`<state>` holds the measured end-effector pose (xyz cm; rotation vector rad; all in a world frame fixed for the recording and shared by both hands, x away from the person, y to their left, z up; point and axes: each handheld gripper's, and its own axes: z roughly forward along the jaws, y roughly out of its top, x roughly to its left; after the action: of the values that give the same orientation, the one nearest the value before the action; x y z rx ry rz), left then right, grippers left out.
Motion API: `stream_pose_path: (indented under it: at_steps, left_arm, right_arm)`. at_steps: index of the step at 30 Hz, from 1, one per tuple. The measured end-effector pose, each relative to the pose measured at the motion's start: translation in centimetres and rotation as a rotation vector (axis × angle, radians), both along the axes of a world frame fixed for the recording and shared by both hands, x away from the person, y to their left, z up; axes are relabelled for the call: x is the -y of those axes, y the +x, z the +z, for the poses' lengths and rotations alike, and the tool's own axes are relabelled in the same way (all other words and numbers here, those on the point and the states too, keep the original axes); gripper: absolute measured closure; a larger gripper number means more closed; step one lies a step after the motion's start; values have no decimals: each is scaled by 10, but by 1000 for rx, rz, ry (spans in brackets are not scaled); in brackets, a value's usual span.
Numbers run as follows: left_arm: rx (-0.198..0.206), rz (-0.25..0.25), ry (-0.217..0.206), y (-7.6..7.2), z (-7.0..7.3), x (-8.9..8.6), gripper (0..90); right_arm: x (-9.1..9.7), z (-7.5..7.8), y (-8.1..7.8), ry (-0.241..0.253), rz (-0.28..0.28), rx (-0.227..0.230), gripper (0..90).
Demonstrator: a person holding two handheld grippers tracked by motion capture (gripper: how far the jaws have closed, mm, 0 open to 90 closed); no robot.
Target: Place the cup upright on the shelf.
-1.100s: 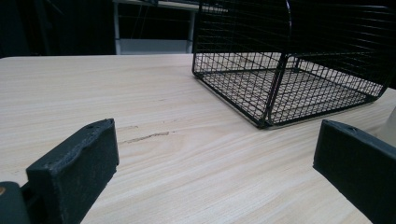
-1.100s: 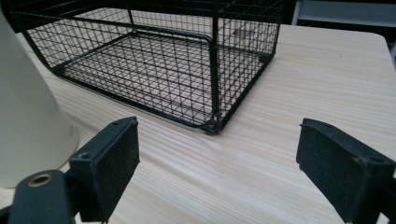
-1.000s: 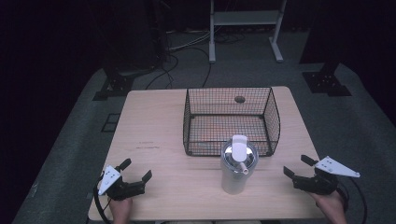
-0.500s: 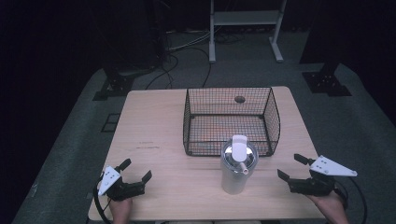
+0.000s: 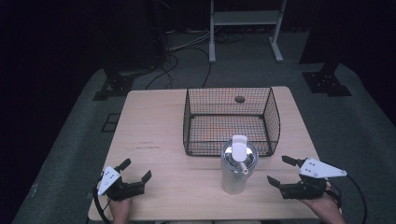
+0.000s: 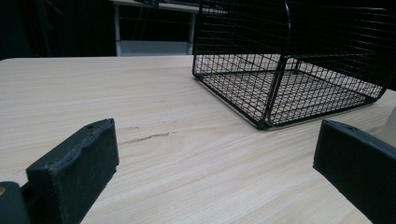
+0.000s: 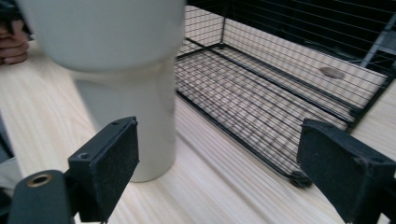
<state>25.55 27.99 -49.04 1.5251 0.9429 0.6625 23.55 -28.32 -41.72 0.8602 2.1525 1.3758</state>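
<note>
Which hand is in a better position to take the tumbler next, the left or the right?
Probably the right. The right tool is open, close beside the tumbler and faces it. The left tool, also open, sits farther away across the table.

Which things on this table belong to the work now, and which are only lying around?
In the work:
- tumbler, nearest the open right gripper
- wire basket behind it
- open left gripper

Lying about:
- cables on the floor
- metal stand
</note>
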Motion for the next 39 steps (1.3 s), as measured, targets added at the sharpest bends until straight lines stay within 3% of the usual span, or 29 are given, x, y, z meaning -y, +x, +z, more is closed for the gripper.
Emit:
stream_pose_path:
  at_steps: [9, 23, 39]
  left_arm:
    - [1, -1, -10, 0, 0, -1, 0]
    - [0, -2, -14, 0, 0, -1, 0]
    - [2, -4, -15, -1, 0, -2, 0]
  right_arm:
    - [-24, -2, -3, -8, 86, 1, 111]
    - [-50, -11, 0, -13, 159, -23, 105]
    - [-67, -17, 9, 3, 187, -31, 100]
